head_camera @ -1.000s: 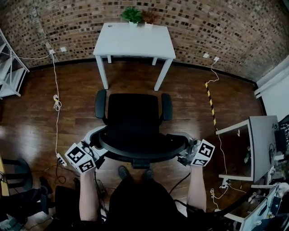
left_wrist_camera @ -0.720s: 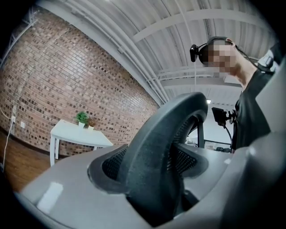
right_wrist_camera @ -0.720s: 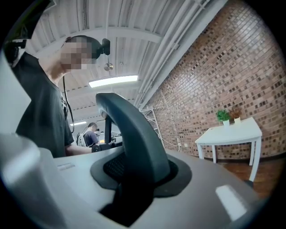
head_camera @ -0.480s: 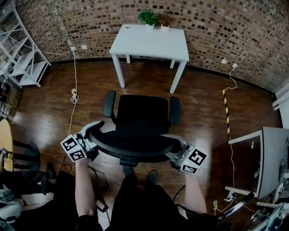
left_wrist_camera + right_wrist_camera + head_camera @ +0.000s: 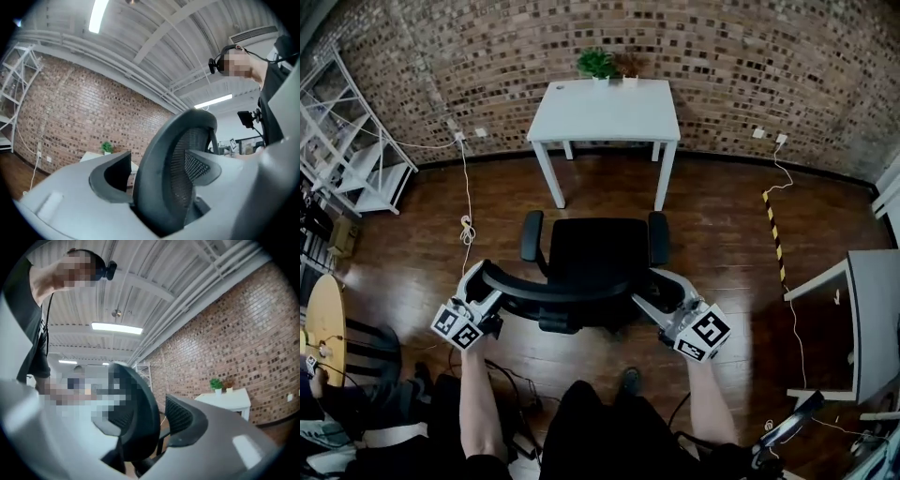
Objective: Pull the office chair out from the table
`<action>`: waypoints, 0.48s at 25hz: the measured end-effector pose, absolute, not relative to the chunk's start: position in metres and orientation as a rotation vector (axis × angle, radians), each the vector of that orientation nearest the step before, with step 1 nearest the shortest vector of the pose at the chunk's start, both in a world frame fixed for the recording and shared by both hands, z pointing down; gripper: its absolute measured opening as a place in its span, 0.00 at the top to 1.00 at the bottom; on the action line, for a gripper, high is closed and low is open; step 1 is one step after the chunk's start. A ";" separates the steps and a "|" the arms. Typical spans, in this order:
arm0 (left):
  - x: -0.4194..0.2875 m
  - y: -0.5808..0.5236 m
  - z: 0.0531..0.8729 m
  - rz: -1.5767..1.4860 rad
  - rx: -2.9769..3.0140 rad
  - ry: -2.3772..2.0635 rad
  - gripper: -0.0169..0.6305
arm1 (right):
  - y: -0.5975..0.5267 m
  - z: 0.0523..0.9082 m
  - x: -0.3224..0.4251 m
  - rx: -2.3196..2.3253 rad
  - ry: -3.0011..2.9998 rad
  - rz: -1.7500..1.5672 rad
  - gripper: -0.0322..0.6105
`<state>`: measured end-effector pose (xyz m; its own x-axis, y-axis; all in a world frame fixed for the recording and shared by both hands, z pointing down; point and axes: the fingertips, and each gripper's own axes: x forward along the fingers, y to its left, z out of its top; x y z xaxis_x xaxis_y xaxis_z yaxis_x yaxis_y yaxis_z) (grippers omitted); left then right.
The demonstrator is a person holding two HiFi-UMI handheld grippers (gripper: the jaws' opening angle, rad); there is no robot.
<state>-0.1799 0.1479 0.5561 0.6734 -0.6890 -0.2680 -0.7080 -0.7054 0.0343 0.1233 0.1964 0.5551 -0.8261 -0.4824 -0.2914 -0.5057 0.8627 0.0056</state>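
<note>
Head view: chair [image 5: 598, 248] back between your jaws
Left gripper [image 5: 485, 281] and right gripper [image 5: 661, 288] both opening, the rim between each pair

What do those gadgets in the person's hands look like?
Two light grey plastic claws, left claw and right claw, with dark textured inner pads; each carries a white cube of black square markers. Forearms are unsleeved; clothing is black. Both claws are opening, the chair backrest between their jaws.

The left gripper [image 5: 157, 168], jaws opening, straddles the office chair's backrest [image 5: 161, 136] rim.
</note>
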 end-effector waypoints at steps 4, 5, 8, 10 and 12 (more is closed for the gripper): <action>-0.209 0.196 0.572 0.547 -2.703 1.300 0.28 | 0.249 0.587 0.197 -0.942 2.575 -0.021 0.63; -0.208 0.218 0.584 0.577 -2.709 1.278 0.28 | 0.265 0.614 0.206 -1.010 2.552 -0.097 0.64; -0.189 0.304 0.646 0.572 -2.772 1.187 0.28 | 0.323 0.711 0.221 -1.232 2.475 -0.350 0.78; -0.178 0.359 0.676 0.544 -2.831 1.098 0.26 | 0.359 0.746 0.196 -1.216 2.423 -0.501 0.78; -0.187 0.405 0.690 0.514 -2.897 0.972 0.26 | 0.393 0.744 0.131 -1.057 2.379 -0.560 0.77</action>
<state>-0.1873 0.4052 0.6903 0.7481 -0.5792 -0.3237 -0.5935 -0.8023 0.0638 0.1313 0.3933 0.7437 -0.5904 -0.7661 -0.2540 -0.5722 0.6192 -0.5377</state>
